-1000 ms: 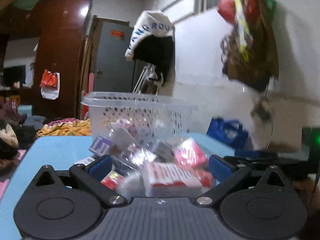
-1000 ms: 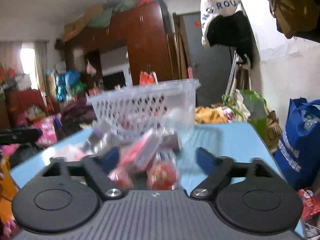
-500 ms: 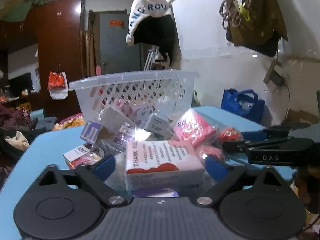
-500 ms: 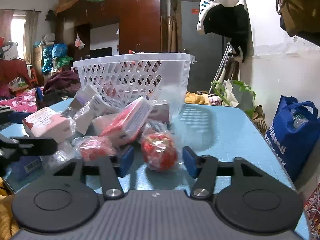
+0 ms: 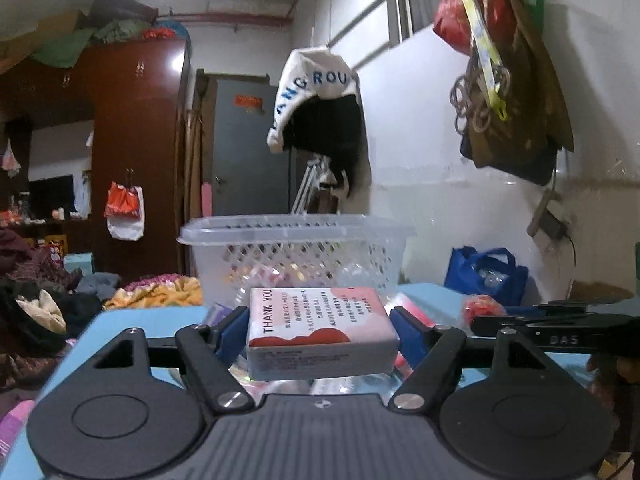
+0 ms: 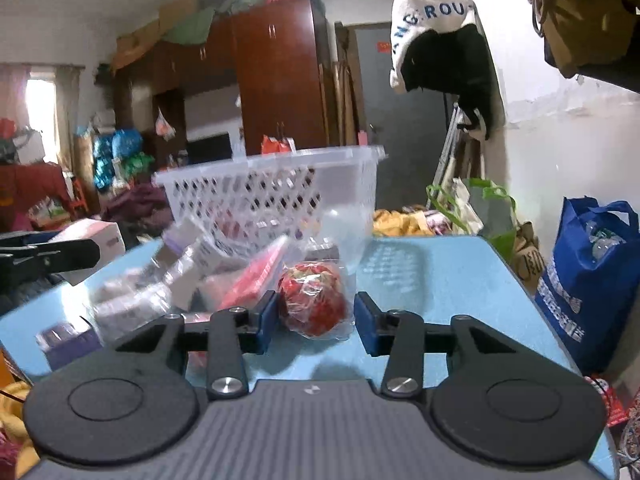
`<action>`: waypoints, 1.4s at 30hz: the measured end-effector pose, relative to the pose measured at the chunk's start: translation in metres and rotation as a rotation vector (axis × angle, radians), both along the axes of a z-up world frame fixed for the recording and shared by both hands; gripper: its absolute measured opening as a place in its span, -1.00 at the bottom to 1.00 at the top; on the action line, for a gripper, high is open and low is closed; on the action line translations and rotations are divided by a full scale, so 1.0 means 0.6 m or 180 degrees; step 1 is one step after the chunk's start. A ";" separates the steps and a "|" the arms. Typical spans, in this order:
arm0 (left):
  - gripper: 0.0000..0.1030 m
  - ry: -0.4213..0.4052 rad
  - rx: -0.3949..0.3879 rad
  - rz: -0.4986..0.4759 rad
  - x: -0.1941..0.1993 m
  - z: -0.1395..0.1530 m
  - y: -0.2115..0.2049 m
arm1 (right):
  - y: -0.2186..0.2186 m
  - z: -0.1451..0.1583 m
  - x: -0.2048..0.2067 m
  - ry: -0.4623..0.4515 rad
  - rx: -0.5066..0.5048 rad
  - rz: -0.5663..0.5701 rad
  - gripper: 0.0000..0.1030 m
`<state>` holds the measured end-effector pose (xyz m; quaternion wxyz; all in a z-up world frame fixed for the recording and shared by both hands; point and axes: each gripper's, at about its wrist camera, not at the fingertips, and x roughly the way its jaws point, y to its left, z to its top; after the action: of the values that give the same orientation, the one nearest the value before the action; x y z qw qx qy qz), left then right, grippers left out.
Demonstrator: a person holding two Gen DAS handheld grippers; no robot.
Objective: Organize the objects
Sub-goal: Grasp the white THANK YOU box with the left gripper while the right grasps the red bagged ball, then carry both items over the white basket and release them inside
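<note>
Step in hand: the pick-up stage, both hands grabbing at once, nothing on its way to the basket yet as far as the frames tell.

The left gripper [image 5: 318, 330] has the pink-and-white "THANK YOU" box [image 5: 320, 332] between its blue pads. The jaws are closing on it at a middling width; both pads sit at the box's sides and it looks lifted off the pile, so I read it as gripped.

The right gripper [image 6: 316, 322] is narrowed around the red wrapped ball [image 6: 313, 304], a round thing in clear plastic. The left pad touches it, the right pad meets the wrapper's edge. The ball seems just clear of the blue table [image 6: 440, 280], but that is hard to tell.

The white lattice basket [image 6: 272, 196] stands on the table behind the pile, some packets already showing through its wall.

Next move, as a judgement: carry each item forward over the basket rim, then release. It calls for lifting above the rim, and the two grippers should not crowd the opening together. The crinkly wrap may slip.

Counts:
- 1 basket
- 1 box held
- 1 red ball held
- 2 grippers
- 1 blue shopping bag [image 6: 592, 276] beside the table
- loose packets [image 6: 192, 276] in the pile: several, blurred, exact number cannot be told
</note>
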<state>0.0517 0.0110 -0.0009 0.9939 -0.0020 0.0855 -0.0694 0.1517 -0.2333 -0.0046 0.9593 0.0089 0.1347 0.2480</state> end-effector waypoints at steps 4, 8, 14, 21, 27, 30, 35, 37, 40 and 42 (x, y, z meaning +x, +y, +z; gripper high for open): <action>0.52 -0.0058 -0.0061 0.0067 0.000 0.003 0.020 | 0.014 0.009 -0.009 -0.0115 0.0020 0.0040 -0.13; 0.52 -0.0089 -0.0106 0.0128 -0.001 0.007 0.037 | 0.026 0.012 -0.016 -0.0205 -0.0006 0.0100 -0.13; 0.52 -0.0136 -0.0157 0.0201 -0.001 0.008 0.054 | 0.018 0.018 -0.018 -0.0297 0.0105 0.0110 -0.13; 0.52 -0.0160 -0.0196 0.0224 0.002 0.007 0.060 | 0.023 0.021 -0.014 -0.0311 0.0155 0.0129 -0.13; 0.52 -0.0203 -0.0247 0.0218 0.003 0.012 0.063 | 0.022 0.032 -0.011 -0.0358 0.0216 0.0139 -0.13; 0.52 -0.0247 -0.0190 0.0175 0.016 0.029 0.059 | 0.025 0.049 -0.004 -0.0407 0.0241 0.0154 -0.13; 0.52 -0.0279 -0.0113 0.0238 0.078 0.090 0.062 | 0.049 0.104 0.025 -0.0546 0.0166 0.0147 -0.13; 0.52 -0.0189 -0.0184 0.0214 0.121 0.122 0.069 | 0.068 0.132 0.048 -0.0614 0.0099 0.0146 -0.13; 0.52 0.0006 -0.0306 0.0187 0.198 0.160 0.078 | 0.097 0.168 0.107 -0.0585 0.0036 0.0173 -0.13; 0.52 0.0193 -0.0379 0.0208 0.251 0.172 0.084 | 0.112 0.183 0.161 -0.0405 0.0115 0.0254 -0.13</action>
<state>0.2023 0.0611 0.1021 0.9907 -0.0661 0.1112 -0.0418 0.2481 -0.1663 0.1052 0.9550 0.0051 0.0692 0.2885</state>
